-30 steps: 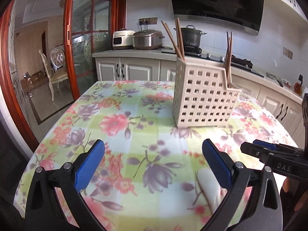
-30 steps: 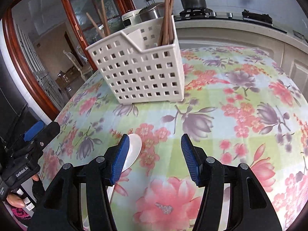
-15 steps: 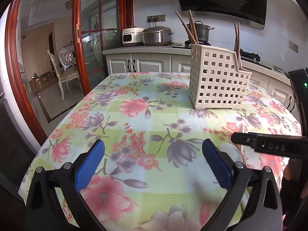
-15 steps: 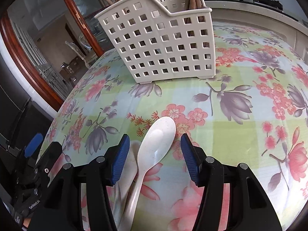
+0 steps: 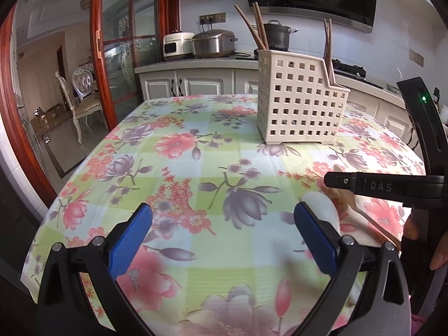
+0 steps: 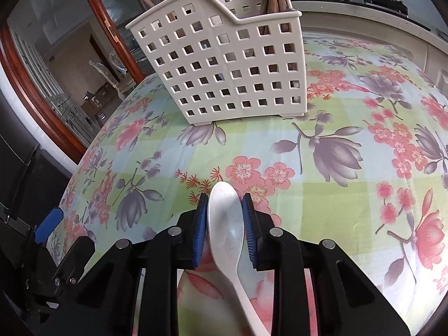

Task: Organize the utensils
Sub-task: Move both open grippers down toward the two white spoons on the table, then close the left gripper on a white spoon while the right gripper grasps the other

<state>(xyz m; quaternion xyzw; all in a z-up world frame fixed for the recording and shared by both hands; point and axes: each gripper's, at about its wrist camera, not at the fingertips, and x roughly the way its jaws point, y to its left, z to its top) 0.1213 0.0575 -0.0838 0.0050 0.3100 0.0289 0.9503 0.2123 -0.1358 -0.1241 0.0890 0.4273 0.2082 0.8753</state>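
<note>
My right tongs (image 6: 225, 216) are closing on the spoon (image 6: 226, 218), low centre; left tongs (image 5: 223, 238) gape empty. Next: lift it into the caddy (image 6: 224, 64) above.

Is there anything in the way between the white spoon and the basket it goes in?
No. Only bare flowered tablecloth lies between the spoon, which the right gripper is closing on, and the basket.
</note>
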